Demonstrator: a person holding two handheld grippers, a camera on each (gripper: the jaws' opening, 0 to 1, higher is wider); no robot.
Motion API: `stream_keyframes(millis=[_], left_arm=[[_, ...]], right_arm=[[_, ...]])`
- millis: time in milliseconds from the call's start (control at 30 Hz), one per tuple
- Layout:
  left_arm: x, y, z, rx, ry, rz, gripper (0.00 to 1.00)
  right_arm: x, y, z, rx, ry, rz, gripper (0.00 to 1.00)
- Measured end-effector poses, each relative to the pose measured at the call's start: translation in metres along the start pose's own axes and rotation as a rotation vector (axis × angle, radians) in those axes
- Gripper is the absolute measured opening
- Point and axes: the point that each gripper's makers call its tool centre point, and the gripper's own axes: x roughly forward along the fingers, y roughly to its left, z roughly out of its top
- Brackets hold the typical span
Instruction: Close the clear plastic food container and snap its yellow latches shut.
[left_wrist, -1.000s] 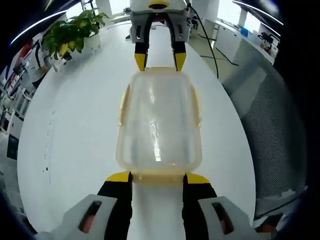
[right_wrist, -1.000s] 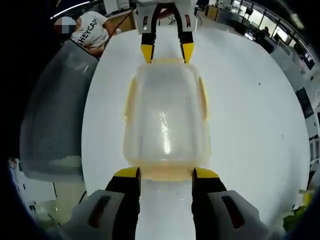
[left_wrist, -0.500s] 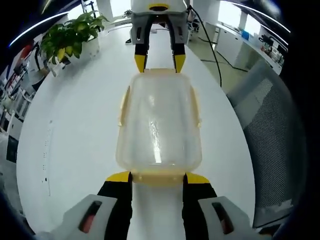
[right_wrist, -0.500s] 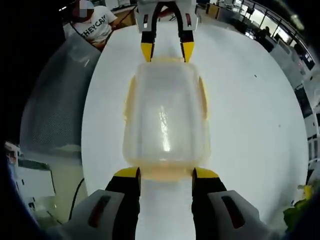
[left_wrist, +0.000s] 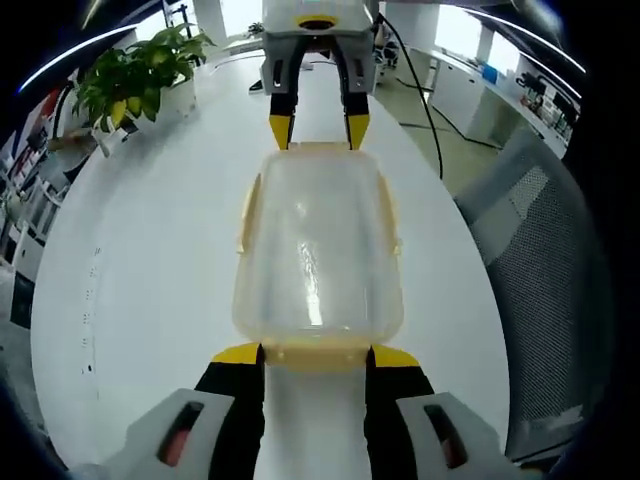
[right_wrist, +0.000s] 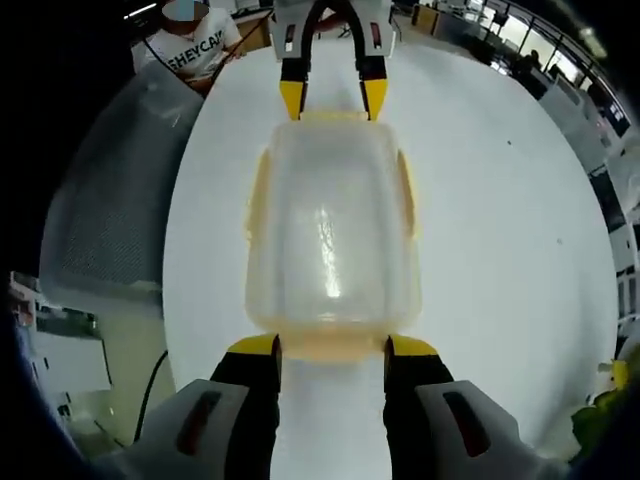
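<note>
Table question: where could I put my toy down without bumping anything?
The white table is bare on both long sides of the clear container, toward the potted plant and toward the mesh chair. It is crowded at the container's two short ends, where the left gripper and right gripper sit.

Clear plastic food container (left_wrist: 317, 245), rectangular with rounded corners, lying flat with its translucent lid on, lengthwise on the white table (left_wrist: 150, 250) along that table's long axis. Pale yellow latches sit at all four sides: the two long-side latches (left_wrist: 246, 210) lie against the container's flanks, and the end latches (right_wrist: 333, 346) rest at the short ends just above the table surface. Whether each latch is fully snapped cannot be told.
</note>
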Motion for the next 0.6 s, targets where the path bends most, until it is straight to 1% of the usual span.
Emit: stream_keyframes(millis=[167, 333, 400, 467, 600], left_arm=[[0.0019, -0.0020, -0.0024, 0.001, 0.008, -0.010, 0.33], [0.0036, -0.0034, -0.0011, -0.013, -0.006, -0.016, 0.33], [0.0043, -0.0061, -0.0010, -0.028, -0.006, -0.025, 0.34], [0.0044, -0.0056, -0.0004, -0.024, -0.005, -0.023, 0.34], [0.0044, -0.0055, -0.0006, -0.017, 0.005, -0.024, 0.34]], right_arm=[[0.0031, 0.0021, 0.0001, 0.009, -0.008, 0.006, 0.37], [0.0040, 0.0020, -0.0037, 0.009, -0.022, 0.002, 0.38], [0.0042, 0.0018, -0.0040, 0.008, -0.025, 0.004, 0.38], [0.0056, 0.0017, -0.0044, 0.007, -0.031, 0.005, 0.38], [0.0061, 0.0024, -0.0056, 0.044, -0.046, 0.005, 0.38]])
